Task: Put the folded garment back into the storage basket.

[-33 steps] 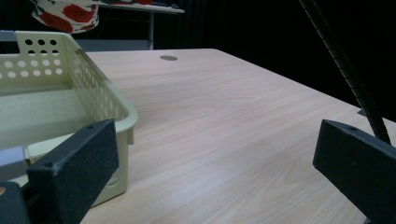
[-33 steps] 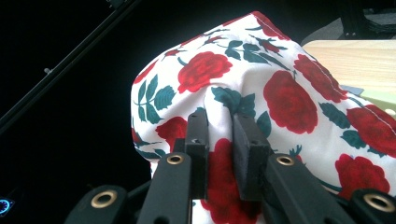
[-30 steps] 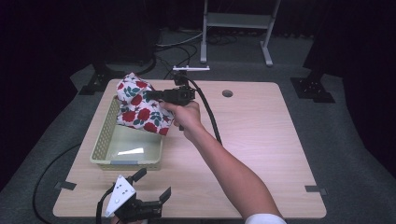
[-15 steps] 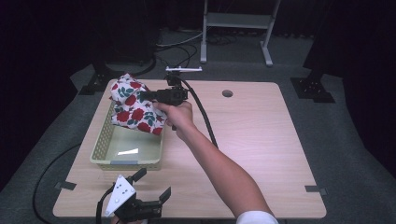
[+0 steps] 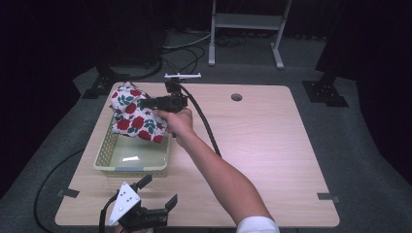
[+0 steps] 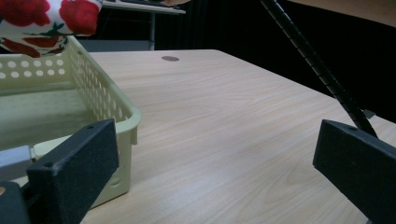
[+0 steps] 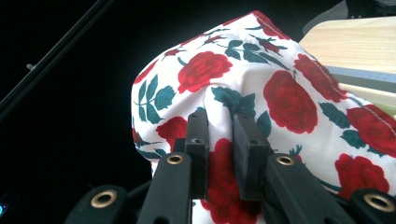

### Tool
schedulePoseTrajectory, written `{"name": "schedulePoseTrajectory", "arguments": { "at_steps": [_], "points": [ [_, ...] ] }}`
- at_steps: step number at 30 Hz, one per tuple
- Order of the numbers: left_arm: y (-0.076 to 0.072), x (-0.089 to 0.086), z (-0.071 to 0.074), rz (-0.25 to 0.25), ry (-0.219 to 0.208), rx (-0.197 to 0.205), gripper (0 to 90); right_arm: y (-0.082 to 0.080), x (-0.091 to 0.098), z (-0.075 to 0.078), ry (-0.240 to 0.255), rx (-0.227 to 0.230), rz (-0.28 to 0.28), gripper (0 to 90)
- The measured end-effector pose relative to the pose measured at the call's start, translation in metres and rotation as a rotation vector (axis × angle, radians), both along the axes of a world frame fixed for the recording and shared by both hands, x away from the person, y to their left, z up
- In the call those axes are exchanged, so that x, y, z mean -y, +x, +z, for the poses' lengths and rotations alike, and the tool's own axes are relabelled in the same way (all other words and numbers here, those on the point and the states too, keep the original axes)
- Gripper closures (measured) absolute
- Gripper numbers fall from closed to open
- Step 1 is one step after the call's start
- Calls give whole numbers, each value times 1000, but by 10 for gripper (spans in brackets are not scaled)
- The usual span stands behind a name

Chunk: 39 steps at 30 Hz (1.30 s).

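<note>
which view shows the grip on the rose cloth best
The right gripper view: its jaws pinch a fold of the rose cloth up close. The high view shows the cloth hanging over the basket. The left gripper view catches a corner.

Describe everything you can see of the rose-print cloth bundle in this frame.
The rose-print cloth bundle is white fabric printed with red roses and dark green leaves, with a stitched seam along one edge. It looks soft and puffy, like a small cushion or bag. The right hand-held gripper pinches a fold of it between shut jaws, holding it over the far end of the pale yellow perforated basket. Whether its underside touches the basket's rim cannot be told.
</note>
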<state>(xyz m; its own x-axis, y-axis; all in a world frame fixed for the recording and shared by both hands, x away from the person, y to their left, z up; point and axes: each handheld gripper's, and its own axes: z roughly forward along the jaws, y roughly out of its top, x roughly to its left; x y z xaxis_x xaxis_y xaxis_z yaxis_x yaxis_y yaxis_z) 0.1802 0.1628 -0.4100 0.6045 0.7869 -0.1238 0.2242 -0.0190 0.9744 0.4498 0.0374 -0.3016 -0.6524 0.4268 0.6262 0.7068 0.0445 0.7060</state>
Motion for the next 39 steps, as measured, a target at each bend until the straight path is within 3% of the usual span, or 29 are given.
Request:
{"name": "schedulePoseTrajectory", "arguments": {
  "at_steps": [24, 39],
  "points": [
    [1, -2, 0, 6, -2, -1, 0, 7, -24, -26, -48, -43, 18, 774],
    [1, -2, 0, 6, -4, -2, 0, 11, -29, -44, -85, -79, 18, 774]
  ]
}}
